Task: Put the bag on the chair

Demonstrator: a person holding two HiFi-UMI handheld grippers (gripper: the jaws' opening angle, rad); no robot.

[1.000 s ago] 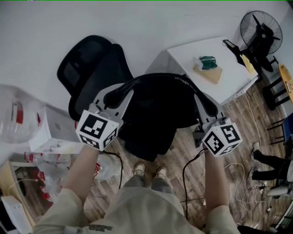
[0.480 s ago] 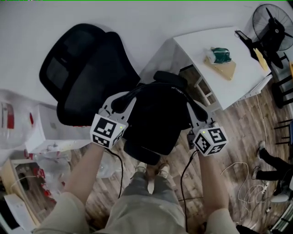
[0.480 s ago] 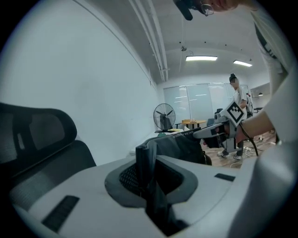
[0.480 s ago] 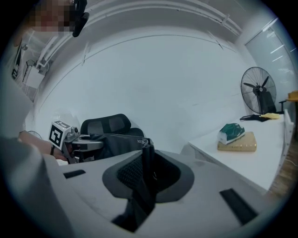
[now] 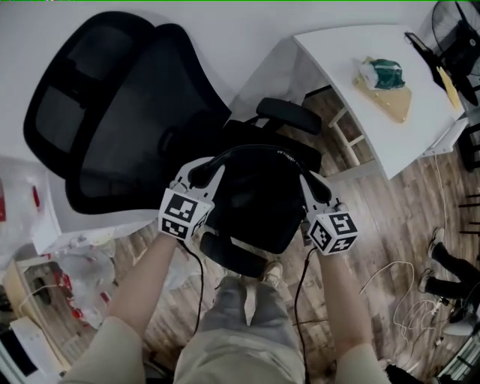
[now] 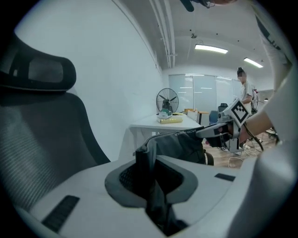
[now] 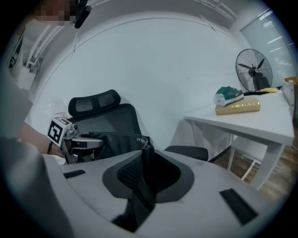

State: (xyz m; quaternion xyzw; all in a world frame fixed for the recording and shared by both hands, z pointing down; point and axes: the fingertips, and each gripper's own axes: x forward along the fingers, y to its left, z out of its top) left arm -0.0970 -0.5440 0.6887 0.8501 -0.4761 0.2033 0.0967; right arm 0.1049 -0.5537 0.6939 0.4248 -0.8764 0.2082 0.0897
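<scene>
A black bag (image 5: 259,199) hangs between my two grippers over the seat of a black office chair (image 5: 120,112). My left gripper (image 5: 202,171) is shut on the bag's strap (image 6: 148,160) at its left end. My right gripper (image 5: 313,187) is shut on the same strap (image 7: 148,172) at its right end. The strap arches between them above the bag. In the left gripper view the bag (image 6: 184,146) stretches toward the right gripper (image 6: 223,128). In the right gripper view the bag (image 7: 118,142) stretches toward the left gripper (image 7: 88,142), with the chair's mesh back (image 7: 109,118) behind.
A white table (image 5: 352,97) stands right of the chair, bearing a tan box (image 5: 386,94) with a green thing on it. A fan (image 5: 457,22) stands at the far right. Plastic bags and boxes (image 5: 52,255) crowd the left floor. Cables (image 5: 409,300) lie on the wooden floor.
The view has closed in on the chair, which now looms larger at upper left. The bag, held by both grippers, has moved over the chair's seat and sits lower in view.
</scene>
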